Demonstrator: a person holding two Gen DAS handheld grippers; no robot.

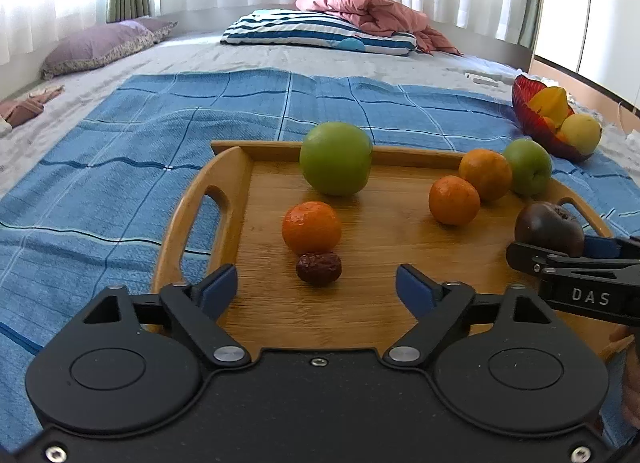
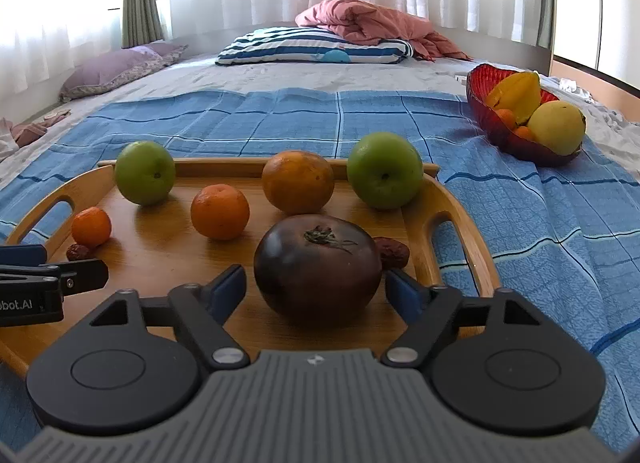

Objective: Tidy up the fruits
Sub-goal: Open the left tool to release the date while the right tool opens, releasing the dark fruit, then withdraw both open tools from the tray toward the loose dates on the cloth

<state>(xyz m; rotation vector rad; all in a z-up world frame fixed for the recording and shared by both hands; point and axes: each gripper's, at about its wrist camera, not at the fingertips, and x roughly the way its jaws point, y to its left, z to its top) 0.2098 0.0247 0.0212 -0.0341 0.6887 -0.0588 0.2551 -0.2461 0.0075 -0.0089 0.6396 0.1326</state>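
Bed, blue checked cloth, wooden tray (image 2: 452, 199). We hold both jaws wide, gripping nothing: dark tomato (image 2: 318, 267) sits between the right gripper (image 2: 316, 291) jaws, dried date (image 1: 319, 268) just ahead of the left gripper (image 1: 316, 287). Tomato likely soft, smooth; take its widest flanks gently.

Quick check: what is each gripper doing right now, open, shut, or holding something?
Left gripper: open, holding nothing.
Right gripper: open around the dark tomato, pads not pressing it.
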